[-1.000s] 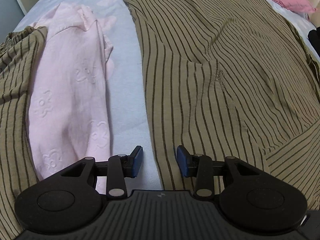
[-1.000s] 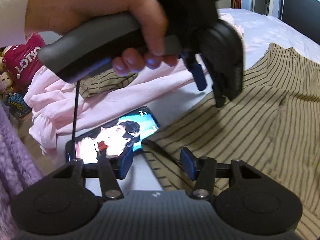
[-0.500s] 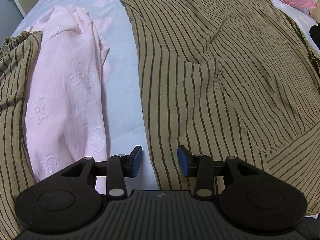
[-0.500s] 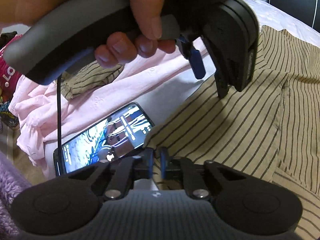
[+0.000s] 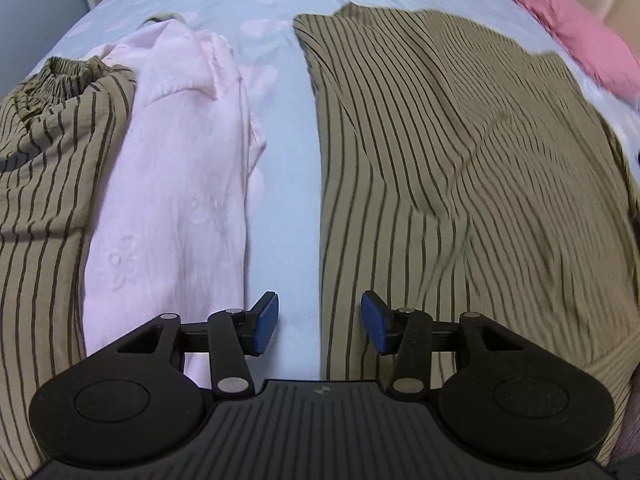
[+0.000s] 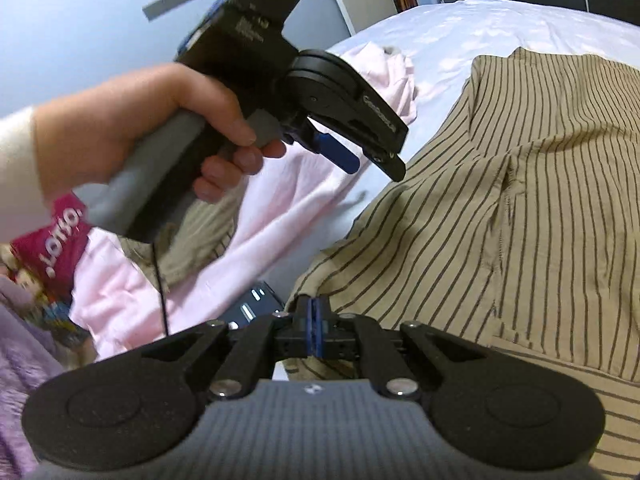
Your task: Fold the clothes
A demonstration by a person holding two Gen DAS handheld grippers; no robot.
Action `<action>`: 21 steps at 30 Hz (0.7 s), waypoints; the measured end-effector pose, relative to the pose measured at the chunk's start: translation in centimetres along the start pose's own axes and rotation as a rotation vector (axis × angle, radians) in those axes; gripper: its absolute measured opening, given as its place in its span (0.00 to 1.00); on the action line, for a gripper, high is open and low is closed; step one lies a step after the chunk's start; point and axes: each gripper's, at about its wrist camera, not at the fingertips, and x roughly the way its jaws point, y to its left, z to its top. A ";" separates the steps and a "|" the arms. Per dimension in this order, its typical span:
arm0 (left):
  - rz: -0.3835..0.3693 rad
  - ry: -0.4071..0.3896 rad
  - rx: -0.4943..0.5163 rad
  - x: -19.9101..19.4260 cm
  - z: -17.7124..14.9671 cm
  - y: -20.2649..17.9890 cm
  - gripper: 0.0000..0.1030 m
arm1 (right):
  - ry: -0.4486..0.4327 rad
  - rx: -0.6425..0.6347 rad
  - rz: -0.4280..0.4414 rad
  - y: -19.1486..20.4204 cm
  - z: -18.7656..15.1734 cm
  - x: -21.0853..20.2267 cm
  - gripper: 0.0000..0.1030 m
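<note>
Centre-right of both frames: striped olive shirt [image 5: 460, 184] spread flat on the bed sheet [image 5: 280, 184]. Right gripper [image 6: 314, 322] clenched on its near corner. Left gripper [image 5: 319, 322] opening, nothing between jaws. Left edge: magenta bag [image 6: 56, 236] reads "LOTSO". No containers.

A home bedroom: clothes lie spread across a bed [image 5: 288, 8] made up with a pale blue sheet, a pink pillow [image 5: 580, 36] at its far corner. A phone [image 6: 256, 300] rests among the laundry.
</note>
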 end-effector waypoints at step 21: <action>-0.014 0.009 -0.071 6.2 9.2 1.4 0.44 | -0.091 0.171 0.145 -5.0 -0.3 -4.7 0.03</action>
